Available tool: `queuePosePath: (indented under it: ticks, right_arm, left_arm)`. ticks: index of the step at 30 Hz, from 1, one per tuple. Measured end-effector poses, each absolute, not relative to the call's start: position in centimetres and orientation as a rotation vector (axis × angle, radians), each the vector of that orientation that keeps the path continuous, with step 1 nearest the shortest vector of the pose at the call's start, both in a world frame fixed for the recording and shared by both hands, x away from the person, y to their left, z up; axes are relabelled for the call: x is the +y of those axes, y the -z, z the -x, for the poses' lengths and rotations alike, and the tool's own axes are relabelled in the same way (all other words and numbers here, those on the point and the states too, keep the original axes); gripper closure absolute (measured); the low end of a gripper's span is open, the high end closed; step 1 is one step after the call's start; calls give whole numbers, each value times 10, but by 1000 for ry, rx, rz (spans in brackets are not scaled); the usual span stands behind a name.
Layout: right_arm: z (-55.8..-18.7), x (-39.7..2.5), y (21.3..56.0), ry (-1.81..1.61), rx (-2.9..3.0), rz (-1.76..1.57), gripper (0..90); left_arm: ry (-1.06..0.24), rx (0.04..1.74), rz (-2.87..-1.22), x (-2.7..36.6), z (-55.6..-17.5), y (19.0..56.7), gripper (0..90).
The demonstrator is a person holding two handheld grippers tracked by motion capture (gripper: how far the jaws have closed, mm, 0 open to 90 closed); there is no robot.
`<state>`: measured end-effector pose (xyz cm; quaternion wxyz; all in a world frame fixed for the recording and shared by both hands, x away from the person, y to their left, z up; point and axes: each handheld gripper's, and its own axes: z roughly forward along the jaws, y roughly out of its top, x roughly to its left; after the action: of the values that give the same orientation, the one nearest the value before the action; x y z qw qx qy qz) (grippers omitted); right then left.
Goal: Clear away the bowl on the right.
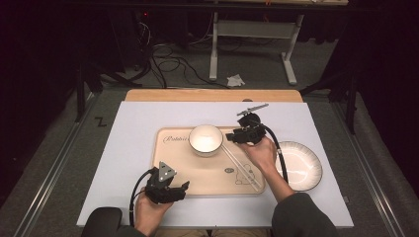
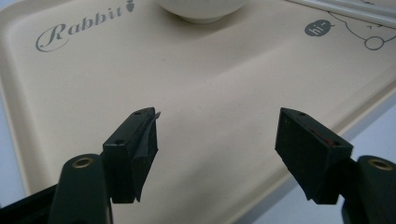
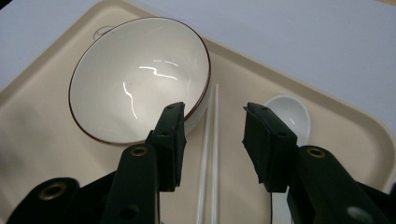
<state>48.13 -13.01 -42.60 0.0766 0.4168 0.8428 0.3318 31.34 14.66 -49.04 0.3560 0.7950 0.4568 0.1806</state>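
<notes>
White chopsticks [image 3: 210,154] lie parallel beside bowl [image 3: 135,79].

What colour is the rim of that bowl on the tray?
The bowl is white with a thin dark reddish-brown rim line, clearest in the right gripper view.

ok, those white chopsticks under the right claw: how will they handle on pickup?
The chopsticks look thin, smooth and glossy, so probably slippery between the pads. They lie flat on the tray beside the bowl, so likely hard to get under. As a loose pair, one may roll or slip free.
</notes>
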Motion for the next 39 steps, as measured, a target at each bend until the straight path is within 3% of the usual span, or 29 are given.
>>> queuePosePath:
  ticks: [39]
  right_arm:
    - [-422, -207, 414, -1036, 2462, -1280, 598]
  left_arm:
    - [-444, 1100, -2092, 129, -325, 492, 309]
